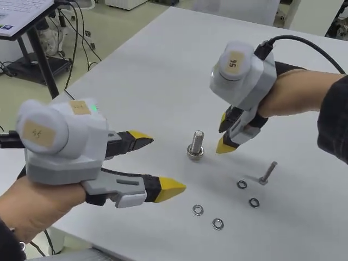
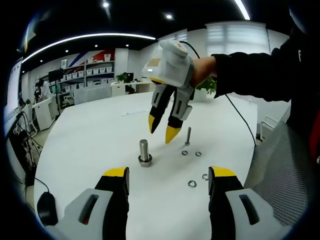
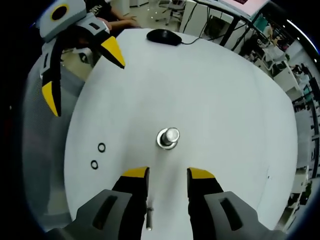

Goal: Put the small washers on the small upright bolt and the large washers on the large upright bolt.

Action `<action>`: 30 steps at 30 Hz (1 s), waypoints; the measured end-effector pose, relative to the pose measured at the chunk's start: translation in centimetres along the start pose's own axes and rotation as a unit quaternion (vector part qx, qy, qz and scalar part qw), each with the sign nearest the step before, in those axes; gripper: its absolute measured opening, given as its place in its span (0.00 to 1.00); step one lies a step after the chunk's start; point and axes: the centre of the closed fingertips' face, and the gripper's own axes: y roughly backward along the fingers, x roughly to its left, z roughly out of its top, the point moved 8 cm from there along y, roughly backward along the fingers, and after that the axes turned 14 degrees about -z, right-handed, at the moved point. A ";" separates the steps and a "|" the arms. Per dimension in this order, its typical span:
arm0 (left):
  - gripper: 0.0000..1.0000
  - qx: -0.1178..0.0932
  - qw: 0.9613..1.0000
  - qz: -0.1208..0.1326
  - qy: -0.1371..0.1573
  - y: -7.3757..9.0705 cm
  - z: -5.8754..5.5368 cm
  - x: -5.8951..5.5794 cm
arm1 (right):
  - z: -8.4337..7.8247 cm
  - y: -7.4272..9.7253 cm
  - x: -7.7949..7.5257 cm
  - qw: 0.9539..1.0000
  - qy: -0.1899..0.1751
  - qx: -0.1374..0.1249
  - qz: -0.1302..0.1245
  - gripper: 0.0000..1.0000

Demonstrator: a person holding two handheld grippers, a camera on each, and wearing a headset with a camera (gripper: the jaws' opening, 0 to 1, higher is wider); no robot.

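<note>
We cannot tell big washers (image 1: pixel 218 223) from small; they look too tiny. The small bolt (image 3: pixel 148 216) is partly hidden by fingers (image 3: pixel 131 192) of the right gripper (image 3: pixel 167 174).

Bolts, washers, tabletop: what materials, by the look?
Large bolt: likely steel, bright silvery sheen, threaded. Small bolt: same grey metal look. Washers: thin shiny rings, probably steel. Tabletop: matte white, perhaps laminate; unclear.

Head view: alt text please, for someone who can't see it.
The open right claw hangs just beside the large upright bolt on the white table. The open left claw hovers lower left; four loose washers lie flat, two beside the small bolt.
</note>
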 end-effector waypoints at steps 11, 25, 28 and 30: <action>0.63 0.004 1.000 -0.014 -0.008 -0.7 0.5 -0.3 | -1.5 2.1 1.2 1.000 -0.015 -0.010 -0.014 0.31; 0.63 0.003 1.000 -0.024 -0.011 -1.1 0.5 -0.3 | -3.9 2.7 3.9 0.999 -0.035 -0.002 -0.006 0.30; 0.63 0.004 0.999 -0.028 -0.014 -1.3 0.6 -0.3 | -4.5 2.3 4.3 0.999 -0.039 0.009 -0.001 0.30; 0.63 0.004 0.999 -0.030 -0.015 -1.3 0.7 -0.4 | -4.8 2.1 4.5 0.999 -0.041 0.012 0.001 0.29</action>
